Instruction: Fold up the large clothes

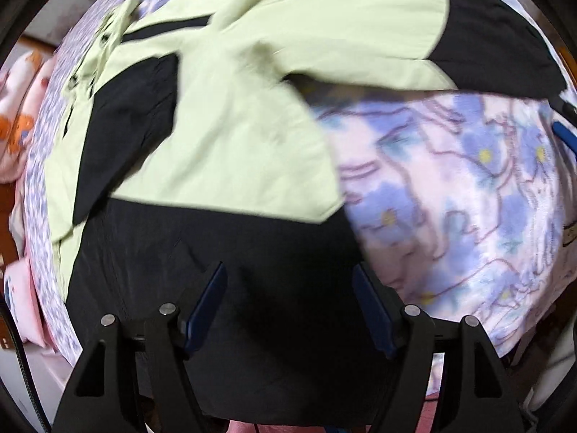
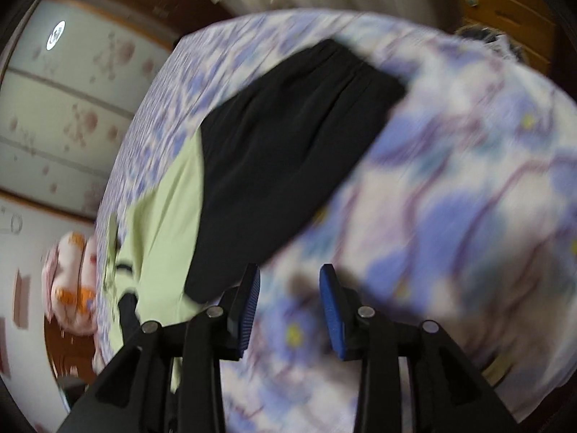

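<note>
a light green and black jacket (image 1: 230,137) lay spread across a bed covered by a purple floral blanket (image 1: 450,187), one green sleeve with a black cuff (image 1: 497,43) folded over its body and another black cuff (image 1: 126,115) lying on the green front. the left gripper (image 1: 290,310) pointed steeply down over the jacket's black hem, its blue pads (image 1: 207,306) standing well apart with nothing pinched between them; black cloth lay beneath the gap. the right gripper (image 2: 290,310) hung over the blanket just beside a black sleeve end (image 2: 288,151), its jaws parted by a narrower gap and holding nothing. in the right wrist view the jacket's green part (image 2: 162,216) lay left of that sleeve end. a pink and orange pillow (image 1: 18,115) sat at the far edge of the bed, blurred.
</note>
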Tool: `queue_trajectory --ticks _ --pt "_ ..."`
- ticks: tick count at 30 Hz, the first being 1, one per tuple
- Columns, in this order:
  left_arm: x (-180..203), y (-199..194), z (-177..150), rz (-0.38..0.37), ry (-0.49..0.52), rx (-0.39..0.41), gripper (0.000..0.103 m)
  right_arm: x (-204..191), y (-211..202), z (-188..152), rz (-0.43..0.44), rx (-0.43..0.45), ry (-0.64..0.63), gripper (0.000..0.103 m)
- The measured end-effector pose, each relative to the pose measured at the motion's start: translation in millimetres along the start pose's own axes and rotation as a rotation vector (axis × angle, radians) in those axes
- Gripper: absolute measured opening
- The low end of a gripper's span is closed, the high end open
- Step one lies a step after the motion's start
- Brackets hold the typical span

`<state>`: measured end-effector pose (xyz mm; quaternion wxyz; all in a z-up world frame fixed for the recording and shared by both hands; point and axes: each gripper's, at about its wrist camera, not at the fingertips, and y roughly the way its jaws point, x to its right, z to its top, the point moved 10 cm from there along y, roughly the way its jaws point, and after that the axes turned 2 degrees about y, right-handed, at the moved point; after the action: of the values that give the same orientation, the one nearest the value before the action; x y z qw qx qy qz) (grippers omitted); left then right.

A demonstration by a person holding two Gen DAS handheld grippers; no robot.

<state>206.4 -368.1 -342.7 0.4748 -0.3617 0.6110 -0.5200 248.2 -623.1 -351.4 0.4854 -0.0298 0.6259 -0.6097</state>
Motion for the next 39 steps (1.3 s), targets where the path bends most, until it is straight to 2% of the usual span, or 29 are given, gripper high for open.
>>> queue_trajectory --ticks 5,10,13,16,17,18,19,21,27,32,39 --pt "27.1 -11.6 26.5 -0.001 0.051 0.024 0.071 23.8 -1.2 40.4 0.008 0.098 0.021 0.034" --pt "44.1 -18.1 36.2 -0.009 0.073 0.043 0.071 37.5 4.9 70.6 0.036 0.164 0.073 0.034" --pt "41.4 -15.4 34.5 -0.011 0.066 0.051 0.071 40.2 6.3 85.8 0.016 0.204 0.07 0.034" --pt "34.5 -8.8 31.8 -0.026 0.038 0.043 0.071 43.8 8.6 94.3 0.014 0.2 0.131 0.033" --pt "32.1 -7.1 31.4 -0.033 0.027 0.04 0.071 44.5 8.1 96.3 0.023 0.199 0.153 0.029" --pt "30.8 -6.0 30.3 -0.041 0.01 0.034 0.071 44.9 6.4 98.8 0.035 0.203 0.174 0.019" --pt "27.0 -4.0 30.0 -0.045 -0.002 0.03 0.071 46.5 3.0 103.0 0.048 0.214 0.197 0.014" --pt "20.0 -3.0 30.0 -0.057 -0.027 0.035 0.071 46.4 -1.2 106.0 0.068 0.217 0.211 0.01" --pt "-10.6 -4.7 27.9 -0.084 -0.103 0.06 0.071 16.7 -23.7 110.4 0.057 0.277 0.128 0.009" --pt "-51.9 -5.4 8.9 -0.189 -0.24 0.058 0.071 -23.8 -52.5 113.4 0.081 0.354 0.097 0.009" --pt "-133.6 -6.6 -33.3 -0.171 -0.312 0.1 0.071 -123.0 -94.7 98.1 0.101 0.444 -0.096 0.009"
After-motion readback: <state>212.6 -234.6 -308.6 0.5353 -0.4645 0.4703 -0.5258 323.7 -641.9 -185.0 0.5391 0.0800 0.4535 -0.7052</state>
